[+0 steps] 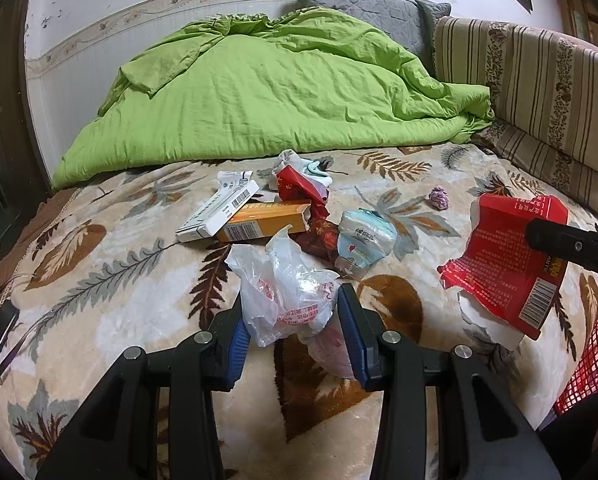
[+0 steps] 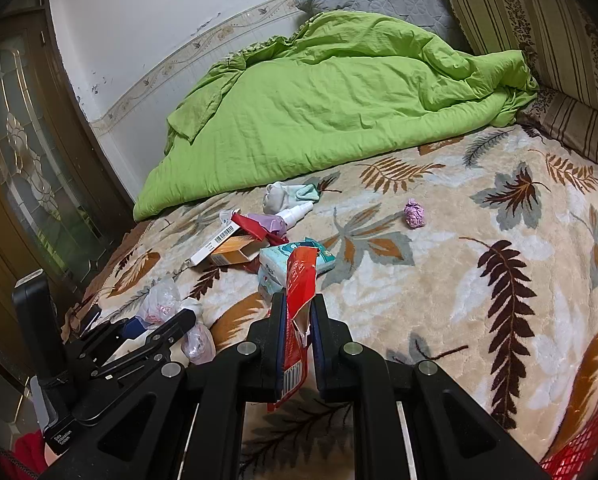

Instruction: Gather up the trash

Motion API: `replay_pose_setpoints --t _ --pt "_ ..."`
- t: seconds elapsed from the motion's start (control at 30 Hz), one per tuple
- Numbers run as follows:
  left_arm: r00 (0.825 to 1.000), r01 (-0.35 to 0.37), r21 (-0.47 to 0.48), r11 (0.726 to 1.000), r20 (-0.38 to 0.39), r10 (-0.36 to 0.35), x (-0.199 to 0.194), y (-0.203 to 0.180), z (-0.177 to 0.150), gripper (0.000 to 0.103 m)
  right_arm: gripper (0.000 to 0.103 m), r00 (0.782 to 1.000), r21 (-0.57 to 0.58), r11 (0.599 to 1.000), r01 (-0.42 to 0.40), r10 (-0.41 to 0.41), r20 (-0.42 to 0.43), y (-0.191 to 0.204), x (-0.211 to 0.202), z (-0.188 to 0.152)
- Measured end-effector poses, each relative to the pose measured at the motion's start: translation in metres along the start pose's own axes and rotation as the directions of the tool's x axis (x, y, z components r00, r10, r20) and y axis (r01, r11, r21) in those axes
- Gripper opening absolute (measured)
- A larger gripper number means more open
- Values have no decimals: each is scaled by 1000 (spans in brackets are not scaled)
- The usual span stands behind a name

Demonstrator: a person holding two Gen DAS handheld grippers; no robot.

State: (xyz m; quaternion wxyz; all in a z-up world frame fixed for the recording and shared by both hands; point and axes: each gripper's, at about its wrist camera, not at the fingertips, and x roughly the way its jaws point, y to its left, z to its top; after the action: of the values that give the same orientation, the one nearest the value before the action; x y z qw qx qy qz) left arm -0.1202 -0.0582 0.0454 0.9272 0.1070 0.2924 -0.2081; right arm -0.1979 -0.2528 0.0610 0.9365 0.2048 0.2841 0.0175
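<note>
Left gripper (image 1: 289, 330) pinched the plastic bag (image 1: 287, 292) at lower centre; right gripper (image 2: 299, 336) clamped the torn red wrapper (image 2: 299, 292) edge-on, long axis pointing away, with the red basket (image 2: 575, 460) nearest it, lower right.

Boxes (image 1: 235, 216) lie on the blanket (image 1: 99, 320), quilt (image 1: 267, 92) behind, basket (image 1: 595, 356) right.

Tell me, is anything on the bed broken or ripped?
Yes. The red box pinched in the right gripper is torn, with ragged white edges, and squashed flat. The orange box in the pile has a torn-open end too.
</note>
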Motion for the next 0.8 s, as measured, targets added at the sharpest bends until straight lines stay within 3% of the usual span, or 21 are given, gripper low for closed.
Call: replay_pose_setpoints --t 0.8 --pt "999 52 -31 998 0 -52 -2 -7 1 40 12 1000 1 1000 -2 2 -1 0 -1 0"
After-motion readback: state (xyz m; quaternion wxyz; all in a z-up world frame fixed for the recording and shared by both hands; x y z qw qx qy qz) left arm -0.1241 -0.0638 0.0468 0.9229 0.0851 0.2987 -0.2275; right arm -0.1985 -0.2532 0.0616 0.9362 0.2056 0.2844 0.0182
